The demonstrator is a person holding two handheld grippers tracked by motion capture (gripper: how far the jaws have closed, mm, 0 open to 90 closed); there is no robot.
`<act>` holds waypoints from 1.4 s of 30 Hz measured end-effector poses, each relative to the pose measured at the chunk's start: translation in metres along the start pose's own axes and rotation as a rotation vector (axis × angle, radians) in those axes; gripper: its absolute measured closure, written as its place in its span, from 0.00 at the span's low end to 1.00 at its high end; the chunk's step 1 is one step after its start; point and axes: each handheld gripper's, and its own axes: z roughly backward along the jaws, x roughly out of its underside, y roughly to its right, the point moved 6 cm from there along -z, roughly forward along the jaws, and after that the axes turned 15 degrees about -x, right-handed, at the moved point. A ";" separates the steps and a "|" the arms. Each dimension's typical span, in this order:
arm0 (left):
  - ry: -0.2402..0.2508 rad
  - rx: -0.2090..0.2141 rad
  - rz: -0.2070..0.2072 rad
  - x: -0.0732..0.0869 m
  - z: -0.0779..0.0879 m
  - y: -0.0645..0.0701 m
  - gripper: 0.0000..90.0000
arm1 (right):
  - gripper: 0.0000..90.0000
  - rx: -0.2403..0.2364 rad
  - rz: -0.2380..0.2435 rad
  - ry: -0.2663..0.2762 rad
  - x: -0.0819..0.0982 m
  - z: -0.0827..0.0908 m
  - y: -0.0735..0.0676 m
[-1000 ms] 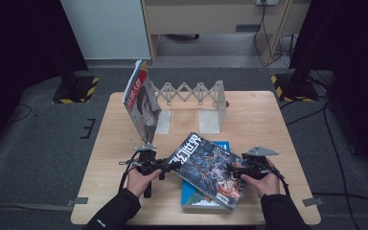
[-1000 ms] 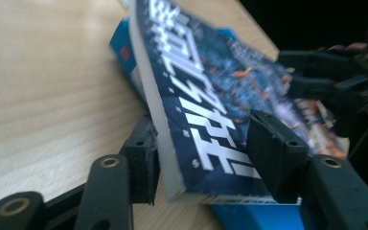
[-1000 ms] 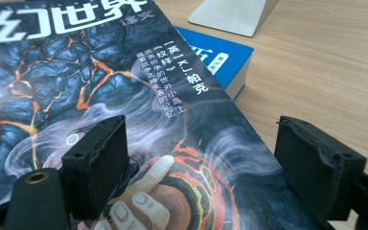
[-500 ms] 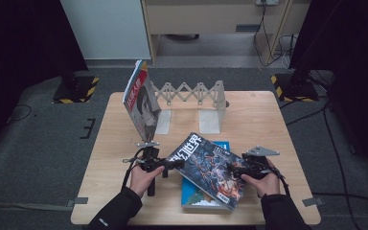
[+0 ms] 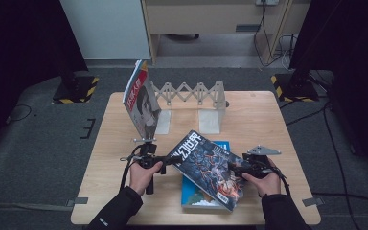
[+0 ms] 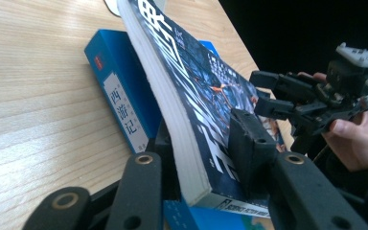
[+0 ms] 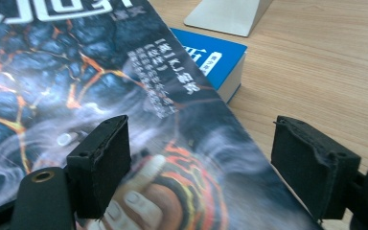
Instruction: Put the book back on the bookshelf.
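A thick dark magazine (image 5: 206, 165) with a lava-patterned cover (image 7: 52, 72) lies tilted over a blue book (image 5: 196, 199) near the table's front edge. My left gripper (image 5: 175, 159) holds its left corner. In the left gripper view its jaws have just been closing, and the gripper (image 6: 206, 143) now clamps the magazine's thick edge (image 6: 187, 158). My right gripper (image 5: 235, 168) is at the magazine's right edge and stands open (image 7: 201, 163). One pad lies over the cover and the other is past the edge, above bare wood. The blue book's spine (image 6: 120, 86) shows beneath.
A grey accordion book rack (image 5: 191, 93) stands at the back middle of the wooden table (image 5: 249, 120). Another magazine (image 5: 141, 103) leans upright at its left end. The rack's flat metal foot (image 7: 230, 14) lies just beyond the blue book.
My left gripper's jaws have narrowed onto the magazine's corner. The magazine, the blue book and my right hand sit where they were.
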 end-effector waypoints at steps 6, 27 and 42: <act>0.013 -0.001 0.029 -0.010 0.014 0.002 0.79 | 0.24 0.031 -0.009 0.007 0.000 0.006 0.008; 0.117 0.065 0.083 -0.049 0.047 0.025 0.91 | 0.24 0.195 -0.034 -0.034 0.011 0.033 0.048; 0.234 0.076 0.050 -0.078 0.076 0.044 0.91 | 0.23 0.258 -0.040 -0.137 0.027 0.035 0.068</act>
